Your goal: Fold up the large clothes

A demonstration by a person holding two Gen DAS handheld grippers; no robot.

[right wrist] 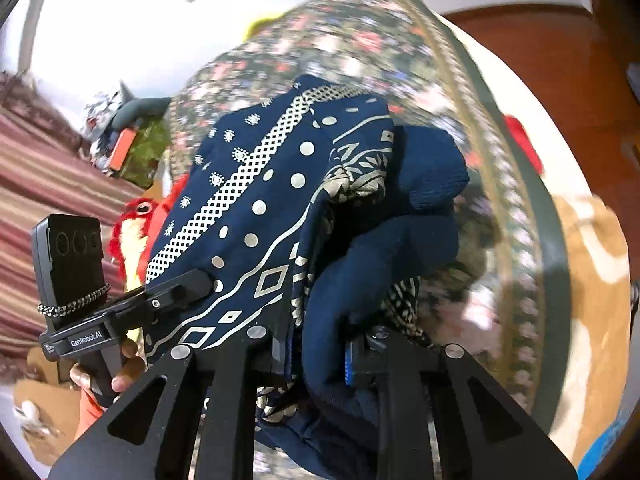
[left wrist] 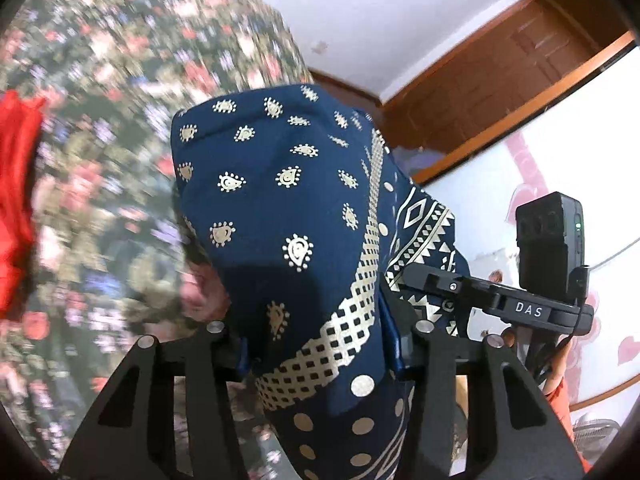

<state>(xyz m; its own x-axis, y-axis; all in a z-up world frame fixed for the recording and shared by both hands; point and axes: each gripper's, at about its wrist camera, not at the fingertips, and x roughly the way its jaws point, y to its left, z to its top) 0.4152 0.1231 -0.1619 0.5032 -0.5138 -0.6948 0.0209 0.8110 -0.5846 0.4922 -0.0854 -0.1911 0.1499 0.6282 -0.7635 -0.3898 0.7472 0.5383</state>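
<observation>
The navy garment [left wrist: 288, 216] is printed with cream teardrop motifs, dots, a checkered band and geometric borders. It hangs bunched and draped, raised above a floral bedspread [left wrist: 100, 120], with a plain navy lining bulging from its folds on 1 side.

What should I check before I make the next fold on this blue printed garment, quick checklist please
1. Left gripper clamped on the blue printed garment: ok.
2. Right gripper clamped on the garment: ok.
3. Garment spread flat between the grippers: not ok, bunched.
4. Floral bedspread below free for laying down: cannot tell, blurred.
5. Red cloth clear of the garment: ok.
</observation>
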